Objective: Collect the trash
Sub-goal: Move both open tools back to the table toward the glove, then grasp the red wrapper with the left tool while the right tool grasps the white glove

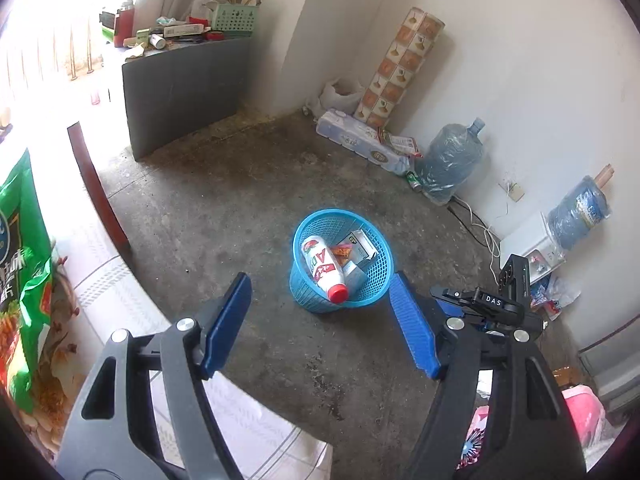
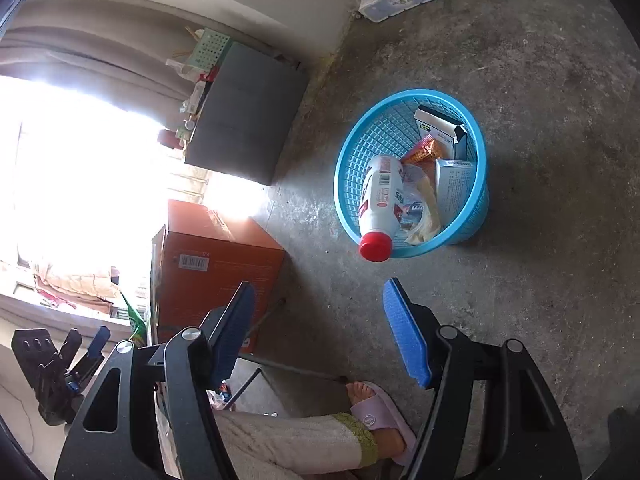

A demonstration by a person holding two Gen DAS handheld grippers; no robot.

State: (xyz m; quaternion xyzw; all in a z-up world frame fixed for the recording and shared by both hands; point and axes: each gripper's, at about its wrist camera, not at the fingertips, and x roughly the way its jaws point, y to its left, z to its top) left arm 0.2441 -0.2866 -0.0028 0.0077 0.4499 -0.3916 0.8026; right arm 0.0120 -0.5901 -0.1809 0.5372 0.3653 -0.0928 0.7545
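Your left tongs [image 1: 320, 320] stand wide with nothing between the blue pads, and your right tongs [image 2: 320, 332] are just as wide and just as empty. One blue basket [image 1: 380, 276] sits on the concrete floor [image 1: 224, 208], ahead of both pairs of tongs and touching neither. In it you can count one white bottle [image 1: 322, 266] with a red cap, lying tilted so the cap rests on the near rim, three small boxes, namely a dark-edged box [image 2: 438, 128] against the far wall, an orange box [image 2: 422, 152] beside it and a pale box [image 2: 454, 184] standing on end, and one crumpled clear wrapper [image 2: 420, 204]. Around the basket the floor is bare on every side, so you have open room there. Off to the left, one green snack bag [image 1: 24, 264] lies on the patterned surface [image 1: 120, 280], whose rounded edge runs just under your left tongs. Further edges: one grey cabinet [image 1: 184, 92] with a cluttered top stands well apart from the basket, and along the far wall are one pack of tissue rolls [image 1: 356, 140], two blue water jugs [image 1: 450, 160], one can [image 1: 414, 180] and a rolled mat [image 1: 400, 68]. In the right wrist view one orange carton [image 2: 216, 264] stands beside a slippered foot [image 2: 380, 420], close to the right tongs.
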